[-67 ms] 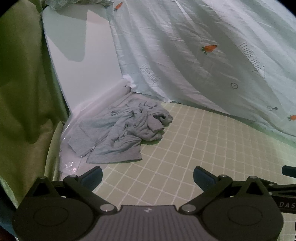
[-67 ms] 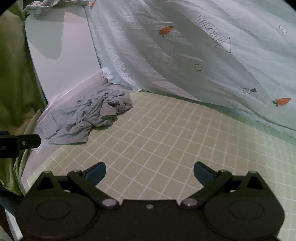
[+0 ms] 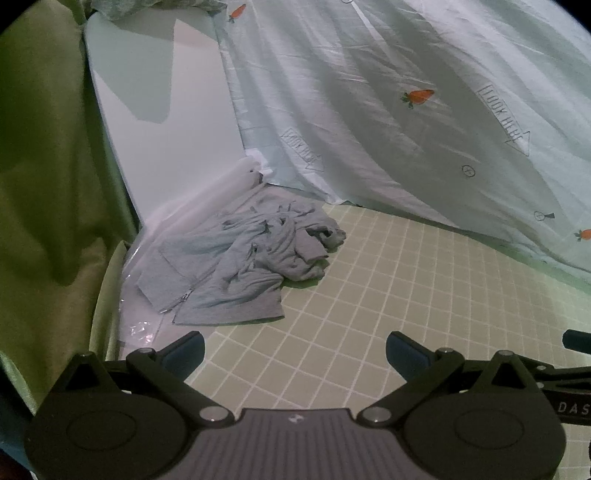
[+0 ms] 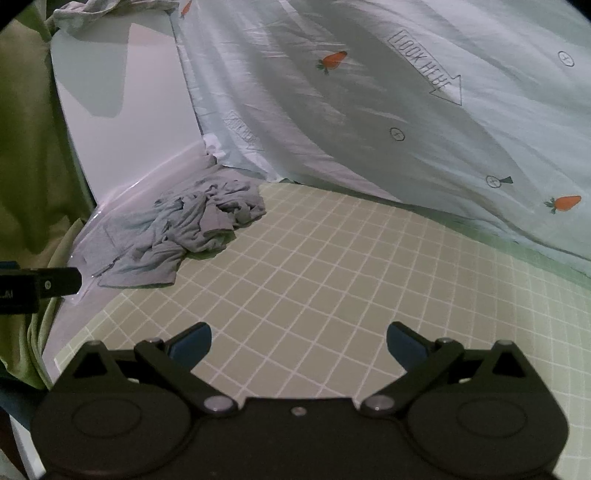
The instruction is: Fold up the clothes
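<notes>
Only the right wrist view shows the left tongs beside the grey garment.

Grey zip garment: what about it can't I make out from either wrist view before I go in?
- Grey zip garment: sleeves and collar lost in its own crumpled folds, both views.
- Its far edge: lies against the clear plastic sheet, boundary unclear, left wrist view.
- Cloth on top of the white panel: cut off by the frame edge, right wrist view.
</notes>
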A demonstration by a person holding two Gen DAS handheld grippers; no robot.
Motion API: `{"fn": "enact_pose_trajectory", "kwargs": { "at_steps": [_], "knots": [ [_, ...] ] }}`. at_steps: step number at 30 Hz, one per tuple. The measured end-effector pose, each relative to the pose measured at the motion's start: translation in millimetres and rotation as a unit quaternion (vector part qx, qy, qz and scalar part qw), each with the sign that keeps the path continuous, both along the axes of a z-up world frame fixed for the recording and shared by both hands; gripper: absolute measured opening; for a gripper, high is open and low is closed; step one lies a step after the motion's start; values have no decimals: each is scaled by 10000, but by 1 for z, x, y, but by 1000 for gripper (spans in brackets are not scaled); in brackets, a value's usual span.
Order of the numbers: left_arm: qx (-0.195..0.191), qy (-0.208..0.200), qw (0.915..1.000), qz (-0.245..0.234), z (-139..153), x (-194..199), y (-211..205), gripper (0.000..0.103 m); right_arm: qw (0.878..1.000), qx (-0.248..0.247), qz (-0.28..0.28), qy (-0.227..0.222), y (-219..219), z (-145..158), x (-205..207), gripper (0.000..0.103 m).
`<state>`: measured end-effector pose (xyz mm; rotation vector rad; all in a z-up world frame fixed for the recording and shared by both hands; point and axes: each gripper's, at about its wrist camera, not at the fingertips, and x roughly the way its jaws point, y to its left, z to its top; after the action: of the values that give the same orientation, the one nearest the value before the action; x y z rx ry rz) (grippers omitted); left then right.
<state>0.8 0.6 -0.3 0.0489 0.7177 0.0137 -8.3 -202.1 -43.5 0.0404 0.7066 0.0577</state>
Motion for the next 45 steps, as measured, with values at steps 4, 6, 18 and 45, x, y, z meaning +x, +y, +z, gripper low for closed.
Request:
{"fn": "enact_pose_trajectory", "kwargs": {
  "at_steps": [4,6,18,45],
  "knots": [
    [-23,15,10000,-11,-1,1,1,103,10000,0,-19,-4,0,0,0,102],
    [-27,19,10000,-20,0,1,2,103,10000,1,-29,-6,0,-1,0,102],
    [41,8,10000,-36,1,1,0,103,10000,42,-82,-21,4,-1,-2,102],
    [50,60,10000,-18,1,1,2,103,9999,63,-80,-1,2,-2,-2,102]
  ]
}}
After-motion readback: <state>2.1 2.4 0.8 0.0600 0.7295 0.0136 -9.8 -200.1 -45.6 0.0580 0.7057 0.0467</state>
